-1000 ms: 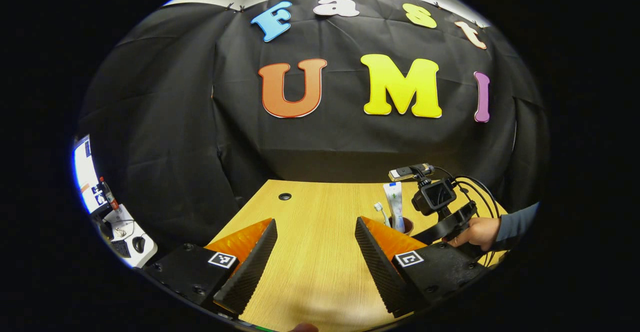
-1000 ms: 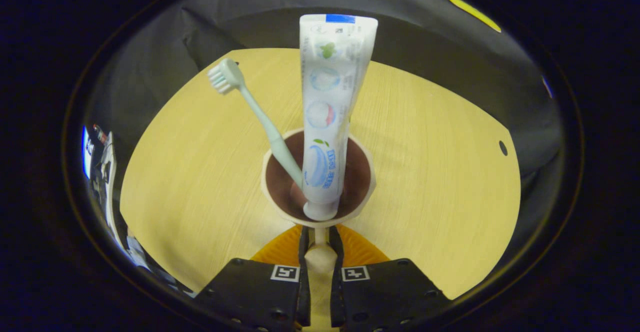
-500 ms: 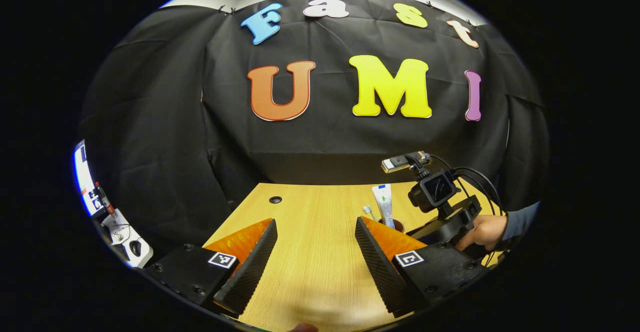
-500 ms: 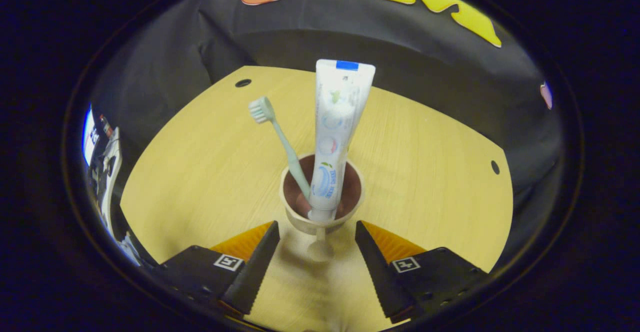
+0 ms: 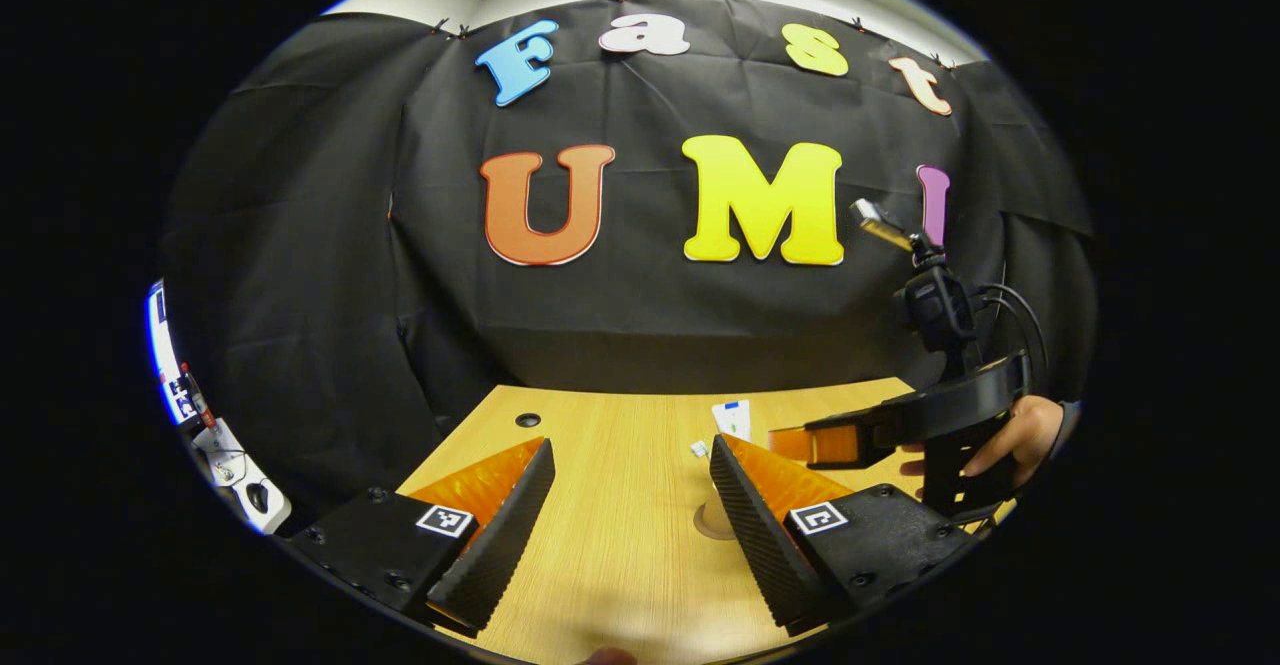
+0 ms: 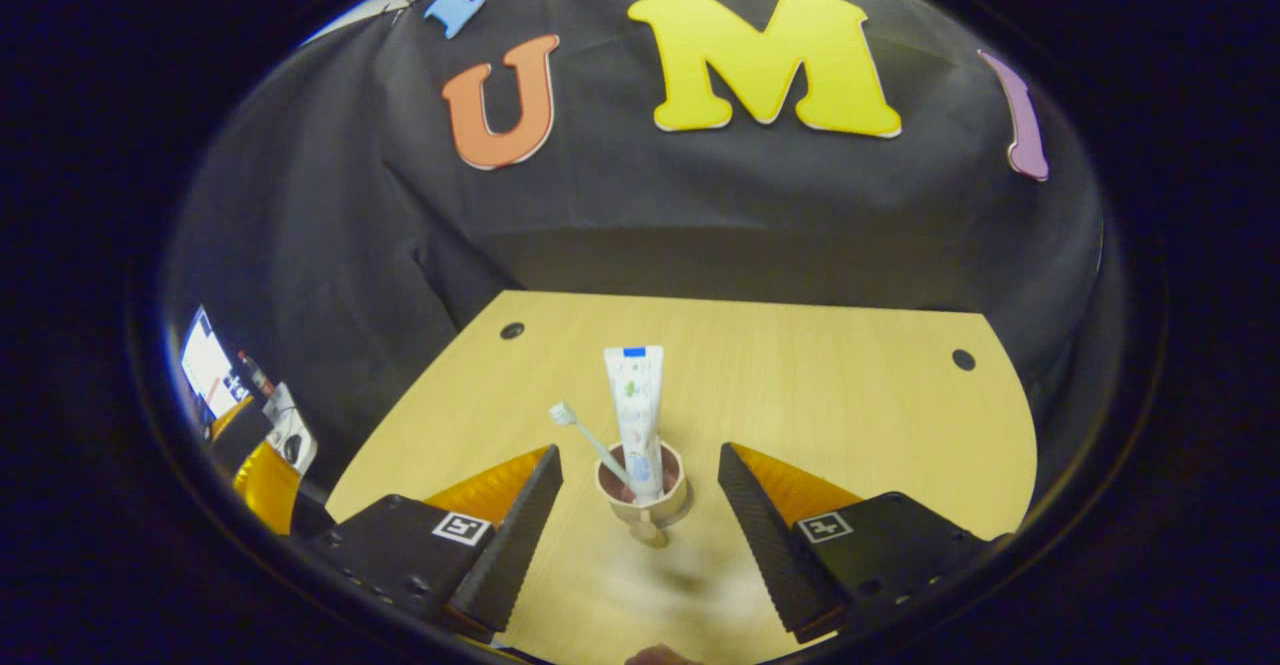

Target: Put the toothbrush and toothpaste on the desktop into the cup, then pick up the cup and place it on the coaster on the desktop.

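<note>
In the right gripper view a beige cup (image 6: 642,493) with a brown inside stands upright on the wooden table (image 6: 820,375). The toothpaste tube (image 6: 634,400) and the pale toothbrush (image 6: 583,430) stand in it. My right gripper (image 6: 640,530) is open, drawn back from the cup, touching nothing. In the left gripper view my left gripper (image 5: 630,535) is open and empty above the table (image 5: 610,445). Past its right finger show the toothpaste top (image 5: 731,417), the toothbrush head (image 5: 699,449) and a round tan edge, apparently the coaster (image 5: 706,523). The right gripper (image 5: 792,442) hovers above them, held by a hand (image 5: 1005,433).
The black cloth wall closes the table's far side. Cable holes sit near the far corners (image 6: 512,330) (image 6: 962,358). Beyond the table's left edge is a white side desk with a mouse (image 5: 245,455) and a lit screen (image 6: 208,365).
My right gripper has let go of the cup's handle, opened, and pulled back and up. The cup stays standing with both items in it. The left gripper stays open, tilted slightly upward.
</note>
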Available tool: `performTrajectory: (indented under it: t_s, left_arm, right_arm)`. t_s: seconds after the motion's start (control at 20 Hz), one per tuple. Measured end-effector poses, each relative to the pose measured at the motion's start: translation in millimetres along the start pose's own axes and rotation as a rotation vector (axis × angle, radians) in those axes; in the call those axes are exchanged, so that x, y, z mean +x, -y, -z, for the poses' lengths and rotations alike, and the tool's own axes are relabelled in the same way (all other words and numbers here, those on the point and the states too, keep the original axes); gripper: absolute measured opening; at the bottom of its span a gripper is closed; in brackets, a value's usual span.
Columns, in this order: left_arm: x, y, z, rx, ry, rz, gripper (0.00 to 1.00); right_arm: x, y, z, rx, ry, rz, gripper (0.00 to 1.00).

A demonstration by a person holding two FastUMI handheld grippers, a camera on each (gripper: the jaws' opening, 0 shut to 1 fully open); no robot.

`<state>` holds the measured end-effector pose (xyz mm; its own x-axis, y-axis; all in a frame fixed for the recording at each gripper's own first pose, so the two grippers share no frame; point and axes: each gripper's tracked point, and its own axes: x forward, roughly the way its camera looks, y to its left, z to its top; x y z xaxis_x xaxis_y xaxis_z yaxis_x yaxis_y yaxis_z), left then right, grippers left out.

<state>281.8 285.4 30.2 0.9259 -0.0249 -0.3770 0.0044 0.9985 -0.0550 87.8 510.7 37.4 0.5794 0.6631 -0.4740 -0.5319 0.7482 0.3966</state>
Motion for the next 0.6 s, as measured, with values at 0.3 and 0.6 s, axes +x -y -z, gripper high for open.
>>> performTrajectory:
  t_s: [0.3,0.6]
  left_arm:
    - [-6.9,11.4,-31.7,0.004,0.103,0.002,0.99]
    - [-22.1,30.8,-75.4,0.016,0.261,0.041,0.98]
  right_arm:
    - [-81.7,16.3,-70.9,-0.048,0.342,0.02,0.96]
    - [-163.8,34.5,-102.6,-0.113,0.587,0.103,0.96]
